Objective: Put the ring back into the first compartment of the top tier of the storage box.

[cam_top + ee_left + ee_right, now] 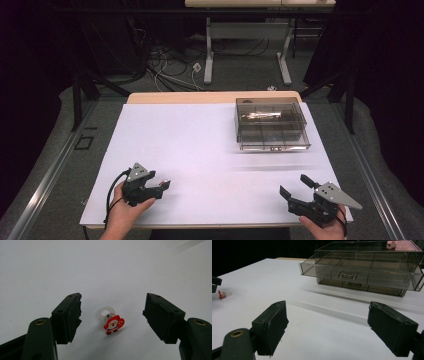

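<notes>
A small clear plastic ring with a red Santa figure (111,321) lies on the white table top (200,145). My left gripper (113,297) stands open around it, with a jaw on each side and a gap between each pad and the ring. In the high view that gripper (162,189) is at the front left with the ring (162,185) at its tips. My right gripper (295,185) is at the front right, open with nothing between its jaws (328,305). The right gripper view has the ring (222,294) far off at the left.
A smoky clear drawer box (272,125) stands at the back right, its upper drawer (362,275) pulled out toward me. A small pink item (391,244) sits on its top. Bare white surface lies between the grippers and the box.
</notes>
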